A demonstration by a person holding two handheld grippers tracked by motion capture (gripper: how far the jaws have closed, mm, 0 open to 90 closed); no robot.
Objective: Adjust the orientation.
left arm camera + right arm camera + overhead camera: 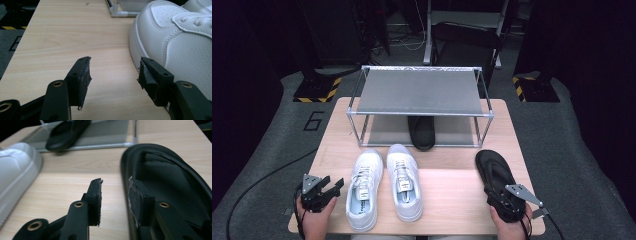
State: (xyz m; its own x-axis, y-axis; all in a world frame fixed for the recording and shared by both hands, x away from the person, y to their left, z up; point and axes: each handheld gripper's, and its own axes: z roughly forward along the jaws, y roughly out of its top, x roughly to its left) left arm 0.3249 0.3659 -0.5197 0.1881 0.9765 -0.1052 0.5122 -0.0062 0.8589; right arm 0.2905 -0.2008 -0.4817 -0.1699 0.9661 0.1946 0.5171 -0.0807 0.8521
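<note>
High view puts your right gripper [499, 196] at five o'clock on the table [447, 192], jaws partly apart and astride the near rim of the black sandal [494, 172], not pressing it. Your left gripper [323, 191] at seven o'clock stands wide, holding nothing, just beside the left white sneaker [364, 187]; its mate [404, 180] lies alongside. Farther, at twelve o'clock, the metal rack [419, 92] holds a second black sandal [421, 132] on its lower shelf, its toe over the front rail. Bare wood lies between sneakers and sandal.
</note>
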